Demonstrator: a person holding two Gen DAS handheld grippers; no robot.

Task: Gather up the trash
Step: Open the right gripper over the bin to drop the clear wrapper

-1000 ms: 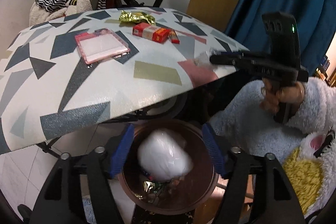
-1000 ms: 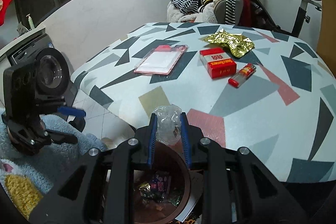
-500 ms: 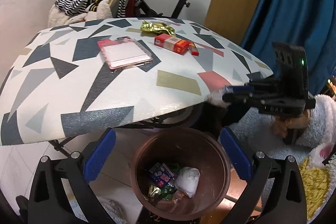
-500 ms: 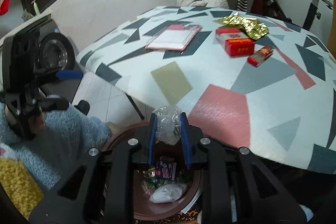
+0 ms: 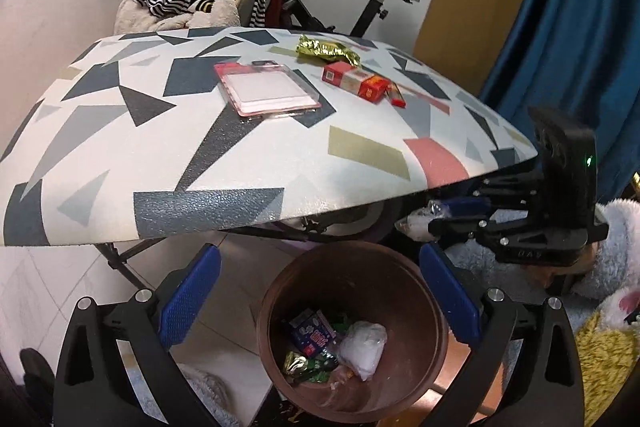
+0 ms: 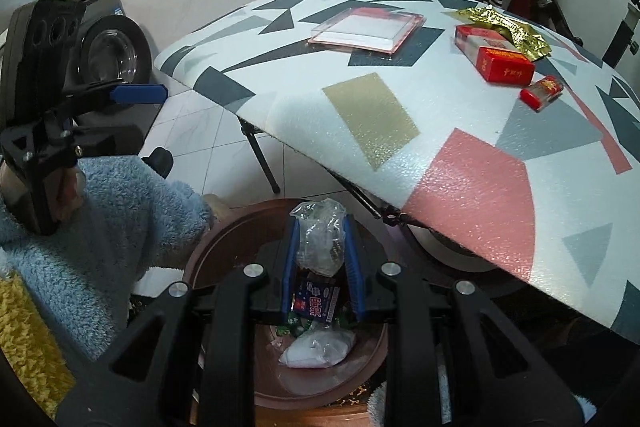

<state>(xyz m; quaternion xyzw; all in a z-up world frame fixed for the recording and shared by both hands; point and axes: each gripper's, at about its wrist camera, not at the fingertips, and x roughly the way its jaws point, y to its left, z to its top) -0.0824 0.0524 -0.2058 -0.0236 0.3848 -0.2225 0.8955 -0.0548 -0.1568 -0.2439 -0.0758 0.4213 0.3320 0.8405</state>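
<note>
Right claw (image 6: 320,259) clamped on crumpled clear plastic wrapper (image 6: 320,237) above brown bin (image 6: 224,251). Left claw (image 5: 320,297) spread wide, empty. Red pack (image 6: 496,61) on counter (image 6: 400,115); lettering unreadable.

Desk (image 5: 248,163): tray (image 5: 266,93) left; box (image 5: 354,83), lighter (image 5: 395,97) right; foil wrapper (image 5: 326,49) far.
Bin (image 5: 280,291): on floor, near the desk edge, holding wrappers (image 5: 316,333).

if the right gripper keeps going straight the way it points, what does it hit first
Probably the far inner wall of the brown bin: the right gripper, shut on a clear plastic wrapper, points down over it. Depth is unclear.
</note>
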